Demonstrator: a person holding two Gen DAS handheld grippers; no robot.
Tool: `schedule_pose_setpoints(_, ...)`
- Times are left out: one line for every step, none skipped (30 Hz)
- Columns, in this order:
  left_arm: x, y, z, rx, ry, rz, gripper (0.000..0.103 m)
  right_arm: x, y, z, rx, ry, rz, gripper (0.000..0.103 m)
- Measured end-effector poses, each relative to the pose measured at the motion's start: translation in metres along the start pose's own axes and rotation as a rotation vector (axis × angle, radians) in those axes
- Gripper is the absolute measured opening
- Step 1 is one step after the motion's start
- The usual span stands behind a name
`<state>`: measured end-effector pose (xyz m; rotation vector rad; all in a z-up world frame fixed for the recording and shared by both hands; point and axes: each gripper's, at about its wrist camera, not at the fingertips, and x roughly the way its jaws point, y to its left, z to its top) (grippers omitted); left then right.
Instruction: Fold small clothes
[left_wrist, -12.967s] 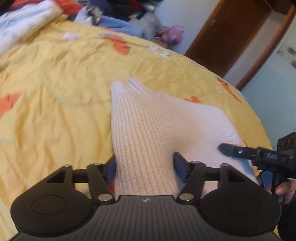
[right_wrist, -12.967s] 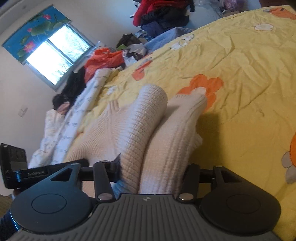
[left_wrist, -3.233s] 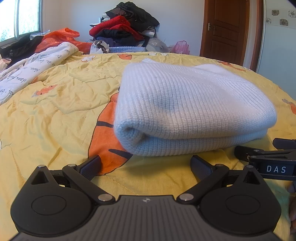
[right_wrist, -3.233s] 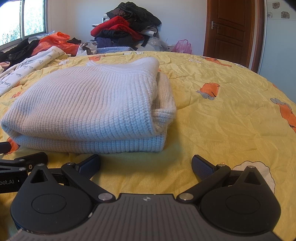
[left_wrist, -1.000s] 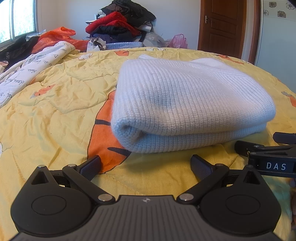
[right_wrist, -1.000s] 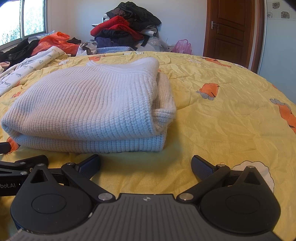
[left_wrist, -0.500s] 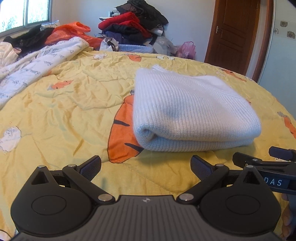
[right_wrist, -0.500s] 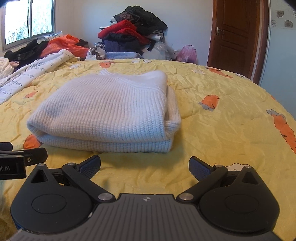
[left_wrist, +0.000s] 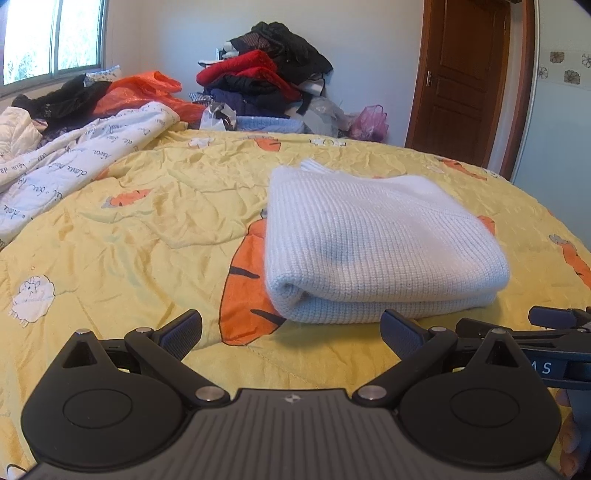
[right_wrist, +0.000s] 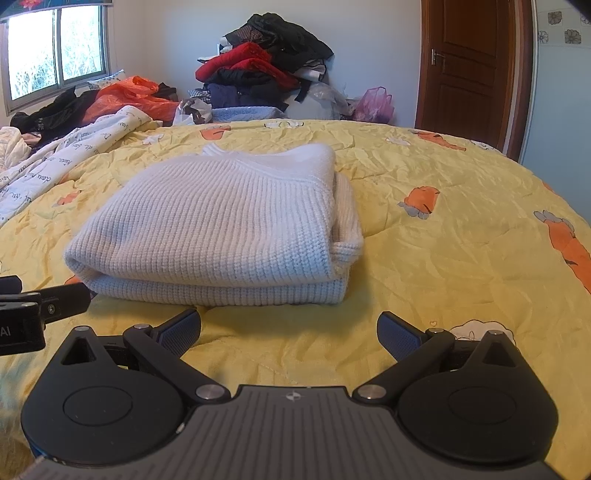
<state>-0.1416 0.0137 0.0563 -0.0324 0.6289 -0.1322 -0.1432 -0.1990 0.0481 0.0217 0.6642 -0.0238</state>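
Note:
A white knit sweater (left_wrist: 373, 240) lies folded in a thick rectangle on the yellow quilt; it also shows in the right wrist view (right_wrist: 221, 225). My left gripper (left_wrist: 291, 332) is open and empty, a little short of the sweater's near left corner. My right gripper (right_wrist: 288, 332) is open and empty, a little short of the sweater's near right edge. Each gripper shows at the side of the other's view: the right one (left_wrist: 554, 332) and the left one (right_wrist: 40, 299).
The yellow quilt (left_wrist: 129, 236) with orange carrot prints covers the bed. A white printed blanket (left_wrist: 66, 166) lies at the left. A pile of red and dark clothes (right_wrist: 266, 70) and an orange bag (right_wrist: 125, 96) sit at the far edge. A brown door (right_wrist: 469, 70) stands at the right.
Both grippers have pulled back from the folded sweater, which looks smaller and farther now. Both stay open and empty. The sweater has not moved.

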Motion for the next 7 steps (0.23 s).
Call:
schedule_pose_setpoints(-0.0001,0.0006,0.0006,-0.004,0.001,0.002,0.103,0.0001,0.0000,-0.0003,0.001,0.002,0.000,0.103)
schedule_pose_setpoints(-0.0003,0.0020,0.0016,-0.013,0.005,0.001,0.103,0.0004,-0.0002,-0.0004,0.001,0.004,0.000,0.103)
schedule_pose_setpoints(-0.0005,0.0039,0.0024,-0.026,0.015,-0.002,0.103,0.0009,-0.0004,-0.0006,0.002,0.007,-0.001,0.103)
schedule_pose_setpoints(-0.0007,0.0057,0.0031,-0.037,0.024,-0.016,0.103,0.0008,-0.0003,-0.0008,0.003,0.008,-0.002,0.103)
schedule_pose_setpoints(-0.0014,0.0070,0.0034,-0.042,0.025,-0.033,0.103,0.0007,-0.0004,-0.0010,0.005,0.008,-0.001,0.103)
schedule_pose_setpoints(-0.0025,0.0067,0.0033,-0.039,0.019,-0.032,0.103,0.0004,-0.0004,-0.0008,0.006,0.007,-0.001,0.103)
schedule_pose_setpoints(-0.0038,0.0063,0.0031,-0.030,0.012,-0.031,0.103,0.0011,-0.0005,0.0001,0.008,0.007,-0.003,0.103)
